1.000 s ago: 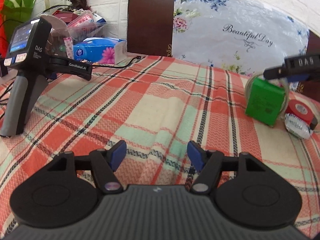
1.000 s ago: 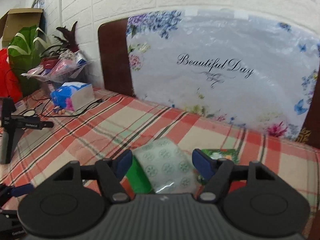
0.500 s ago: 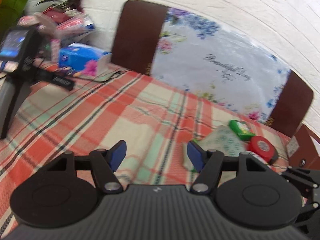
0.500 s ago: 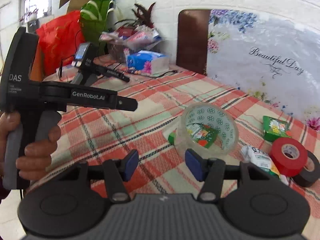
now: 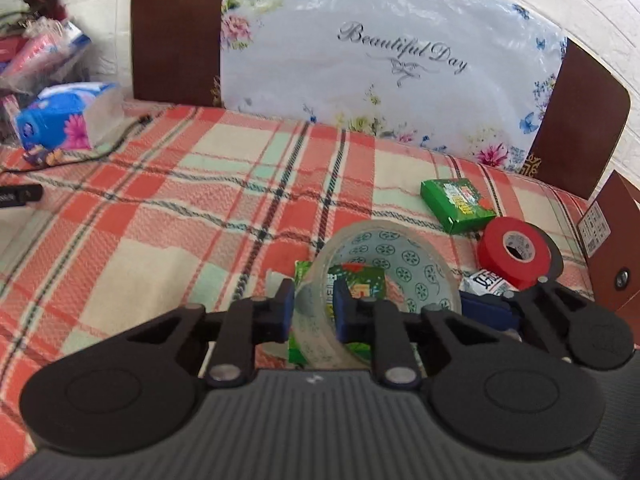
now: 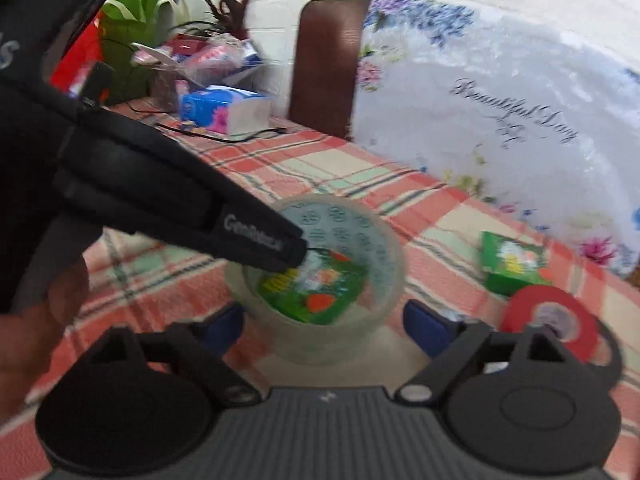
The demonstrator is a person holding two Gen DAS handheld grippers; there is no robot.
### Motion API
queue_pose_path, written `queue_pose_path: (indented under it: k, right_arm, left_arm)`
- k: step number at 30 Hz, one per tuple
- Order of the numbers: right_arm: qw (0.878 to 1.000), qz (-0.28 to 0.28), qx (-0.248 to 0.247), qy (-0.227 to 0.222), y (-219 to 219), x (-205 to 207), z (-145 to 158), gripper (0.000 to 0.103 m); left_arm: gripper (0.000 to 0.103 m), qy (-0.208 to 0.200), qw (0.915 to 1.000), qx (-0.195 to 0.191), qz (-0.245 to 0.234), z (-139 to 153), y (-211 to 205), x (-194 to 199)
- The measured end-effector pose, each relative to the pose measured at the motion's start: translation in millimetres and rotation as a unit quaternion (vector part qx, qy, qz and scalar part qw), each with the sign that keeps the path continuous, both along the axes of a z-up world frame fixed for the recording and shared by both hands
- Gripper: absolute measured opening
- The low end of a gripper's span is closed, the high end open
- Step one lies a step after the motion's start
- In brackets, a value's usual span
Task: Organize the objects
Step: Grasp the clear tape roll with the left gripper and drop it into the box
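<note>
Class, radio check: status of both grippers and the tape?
Left gripper shut on clear tape roll wall. Right gripper open, beside it. Green box inside the roll.

The tablecloth (image 5: pixel 168 216) is woven cloth, coarse and matt. The clear tape roll (image 5: pixel 384 280) is glossy see-through plastic. The red tape (image 5: pixel 516 252) has a smooth, faintly shiny face. The green box (image 5: pixel 456 204) looks like printed card with a slight sheen. Both grippers, left (image 5: pixel 312 314) and right (image 6: pixel 320 326), are matt black plastic with ribbed bodies. The floral sheet (image 5: pixel 384 56) shines like plastic film; the chair back (image 5: pixel 176 32) is smooth dark wood.
</note>
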State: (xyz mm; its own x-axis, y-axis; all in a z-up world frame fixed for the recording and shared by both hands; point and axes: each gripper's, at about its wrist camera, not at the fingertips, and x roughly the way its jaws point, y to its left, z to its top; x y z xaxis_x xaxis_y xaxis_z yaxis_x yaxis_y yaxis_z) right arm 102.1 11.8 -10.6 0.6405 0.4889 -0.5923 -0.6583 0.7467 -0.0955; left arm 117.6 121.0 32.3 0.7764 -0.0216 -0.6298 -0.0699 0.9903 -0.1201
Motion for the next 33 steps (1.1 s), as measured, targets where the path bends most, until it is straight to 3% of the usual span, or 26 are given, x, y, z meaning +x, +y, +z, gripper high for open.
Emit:
queue_pose_path:
  k: [2,6,8,15,21,26,30,32,33]
  right_arm:
    - [0.999,0.000,-0.003,-0.034,4,-16,5,0.085]
    - [0.995,-0.013,-0.001,-0.103,-10,-52,23,0.085]
    - [0.991,-0.032,-0.002,-0.127,-26,-65,31,0.084]
    - [0.977,-0.130,0.000,-0.170,-109,-81,54,0.084]
    - [0.948,-0.232,-0.001,-0.216,-194,-83,72,0.084]
    - [0.933,-0.295,0.004,-0.204,-256,-62,70,0.084]
    - [0.934,-0.307,0.013,-0.181,-281,-42,55,0.087]
    - [0.932,-0.307,0.019,-0.190,-283,-42,49,0.092]
    - [0.932,-0.307,0.024,-0.191,-284,-42,49,0.092]
  left_arm:
    - [0.020,-0.017,0.9998,-0.010,0.001,12,3,-14]
    - [0.020,-0.032,0.9972,-0.065,-0.020,34,-2,-25]
    - [0.019,-0.035,0.9963,-0.066,-0.043,42,-21,-26]
    - [0.019,-0.059,0.9869,-0.042,-0.144,72,-126,-17]
    - [0.019,-0.071,0.9692,-0.030,-0.234,93,-226,1]
    - [0.019,-0.061,0.9594,-0.005,-0.275,86,-294,25]
    - [0.023,-0.055,0.9631,0.028,-0.262,74,-323,37]
    - [0.033,-0.055,0.9641,0.034,-0.257,72,-324,37]
    - [0.033,-0.055,0.9636,0.035,-0.259,72,-323,36]
